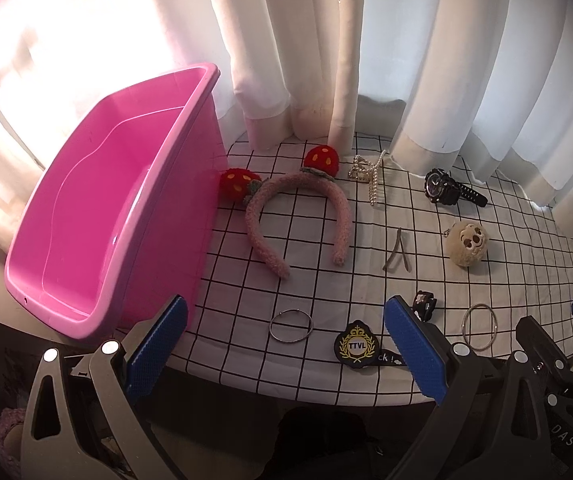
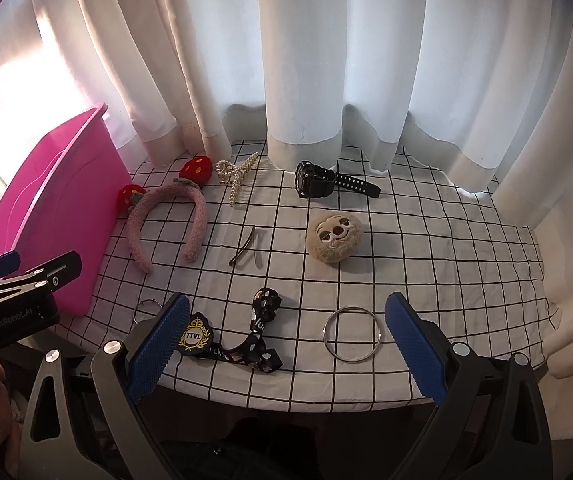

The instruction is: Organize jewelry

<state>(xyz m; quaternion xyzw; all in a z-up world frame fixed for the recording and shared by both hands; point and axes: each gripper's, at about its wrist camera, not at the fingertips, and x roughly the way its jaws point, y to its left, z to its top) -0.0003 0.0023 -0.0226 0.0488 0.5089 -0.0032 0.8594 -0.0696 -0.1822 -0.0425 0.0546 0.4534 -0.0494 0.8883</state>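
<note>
1. While nothing has yet gone into the pink bin [image 1: 98, 216], both claws hang at the near table edge: the left gripper [image 1: 286, 354] and right gripper [image 2: 286, 350] each gape wide, holding nothing.
2. The jewelry lies spread apart on the checked cloth [image 2: 426, 248], likely so each piece can be gripped singly: headband [image 1: 298, 216] just beside the bin, pearl clip [image 1: 368, 176], watch [image 2: 318, 180], rings [image 2: 352, 338] nearest.
3. The bin stands left, open-topped, ready for drops.
</note>
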